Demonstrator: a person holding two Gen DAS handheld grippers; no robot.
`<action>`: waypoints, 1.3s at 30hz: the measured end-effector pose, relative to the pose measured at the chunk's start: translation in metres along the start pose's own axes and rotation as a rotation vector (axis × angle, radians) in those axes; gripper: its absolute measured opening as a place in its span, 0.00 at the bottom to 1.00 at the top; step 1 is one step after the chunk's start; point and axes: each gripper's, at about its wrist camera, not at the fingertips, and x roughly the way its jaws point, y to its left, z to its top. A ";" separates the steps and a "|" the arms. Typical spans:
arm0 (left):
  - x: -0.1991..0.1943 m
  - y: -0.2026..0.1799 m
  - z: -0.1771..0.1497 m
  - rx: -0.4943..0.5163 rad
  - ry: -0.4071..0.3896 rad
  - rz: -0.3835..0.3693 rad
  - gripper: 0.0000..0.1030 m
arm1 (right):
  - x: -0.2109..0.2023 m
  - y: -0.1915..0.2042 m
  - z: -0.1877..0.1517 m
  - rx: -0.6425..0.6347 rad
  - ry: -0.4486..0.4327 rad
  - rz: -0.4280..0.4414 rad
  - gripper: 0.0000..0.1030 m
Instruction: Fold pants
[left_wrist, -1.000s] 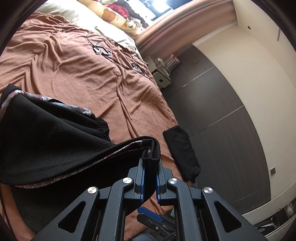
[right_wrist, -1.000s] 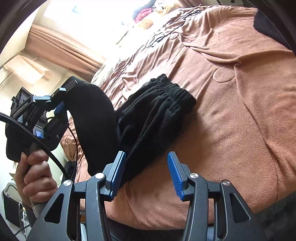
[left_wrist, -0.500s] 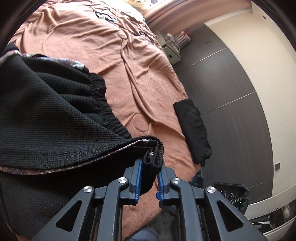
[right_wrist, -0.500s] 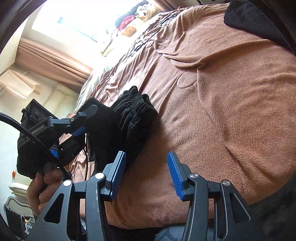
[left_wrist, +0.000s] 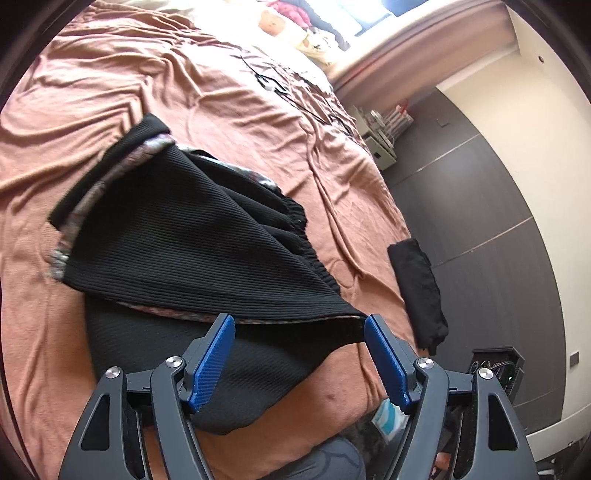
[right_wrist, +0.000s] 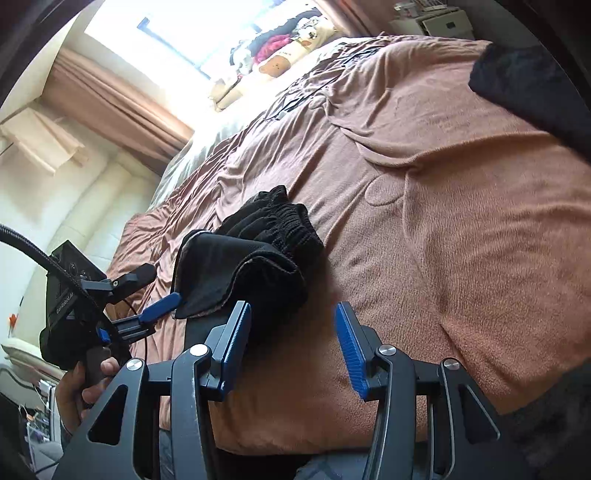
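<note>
Black ribbed pants (left_wrist: 192, 240) with an elastic waistband lie folded on the brown bedspread (left_wrist: 110, 92), patterned lining showing along the edges. My left gripper (left_wrist: 299, 325) hovers at the near hem with its jaws opening. The hem runs across the gap between the blue pads (left_wrist: 214, 354), and neither pad presses on it. In the right wrist view the pants (right_wrist: 266, 254) sit left of centre, and the left gripper (right_wrist: 157, 290) stands just beside the hem corner. My right gripper (right_wrist: 291, 310) is open over the bedspread (right_wrist: 461, 221), its left finger beside the pants, nothing between the pads.
A second folded black garment (left_wrist: 417, 291) lies near the bed's right edge, also top right in the right wrist view (right_wrist: 532, 74). Thin cables (left_wrist: 280, 81) and pillows (left_wrist: 288, 26) sit at the bed's far end. A hand (right_wrist: 81, 384) holds the left gripper. Dark floor (left_wrist: 480, 221) lies beyond.
The left gripper, shut on the pants' hem before, has spread its jaws and let the hem go; the lifted layer has dropped onto the layer below. The right gripper stays open.
</note>
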 end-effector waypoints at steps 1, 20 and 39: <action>-0.009 0.006 -0.001 -0.004 -0.015 0.017 0.73 | 0.000 0.004 0.002 -0.022 0.001 -0.002 0.44; -0.122 0.089 -0.042 -0.138 -0.211 0.118 0.73 | 0.045 0.105 0.015 -0.418 0.132 -0.065 0.44; -0.141 0.149 -0.097 -0.278 -0.348 0.109 0.72 | 0.129 0.188 -0.001 -0.706 0.245 -0.135 0.44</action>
